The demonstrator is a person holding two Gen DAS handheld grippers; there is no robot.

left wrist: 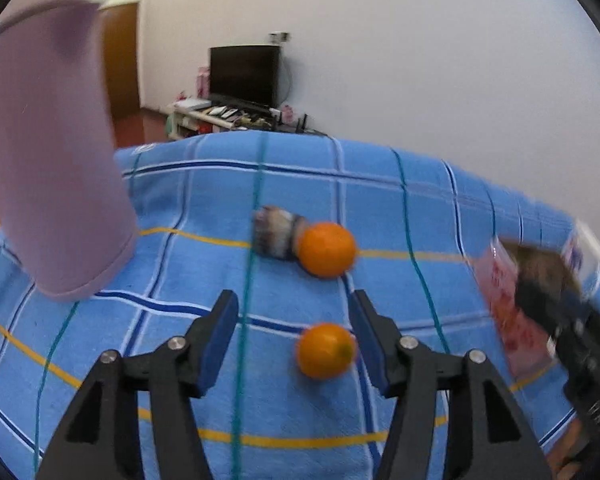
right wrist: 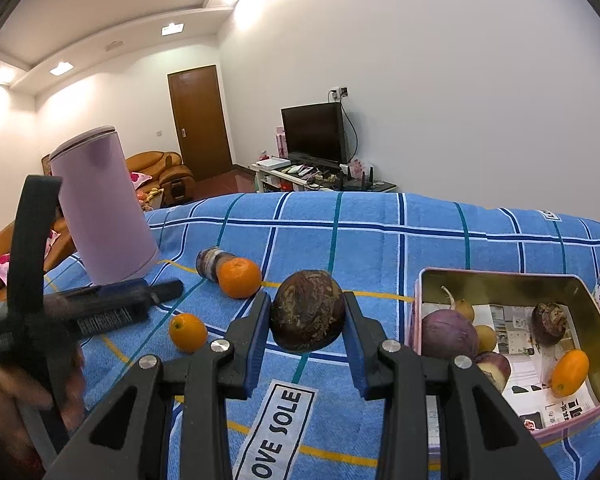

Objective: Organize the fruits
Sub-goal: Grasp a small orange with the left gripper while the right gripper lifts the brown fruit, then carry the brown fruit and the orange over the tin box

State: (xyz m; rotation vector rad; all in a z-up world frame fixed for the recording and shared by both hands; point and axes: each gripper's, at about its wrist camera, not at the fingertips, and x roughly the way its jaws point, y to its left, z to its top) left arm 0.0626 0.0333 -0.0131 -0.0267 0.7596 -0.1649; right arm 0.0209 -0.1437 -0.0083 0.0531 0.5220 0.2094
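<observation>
Risks: the dark fruit [right wrist: 307, 311], pinched in the right gripper [right wrist: 306, 322] over the cloth [right wrist: 380, 240] just left of the tin [right wrist: 500, 278], may slip on its rounded sides; the small orange [left wrist: 326, 350], loose between the spread jaws of the left gripper [left wrist: 294, 336], may roll off if nudged. Tin holds: purple bulbs, a small orange fruit, yellow-brown pieces, printed paper. Pink canister [right wrist: 100, 208]: contents unseen.
</observation>
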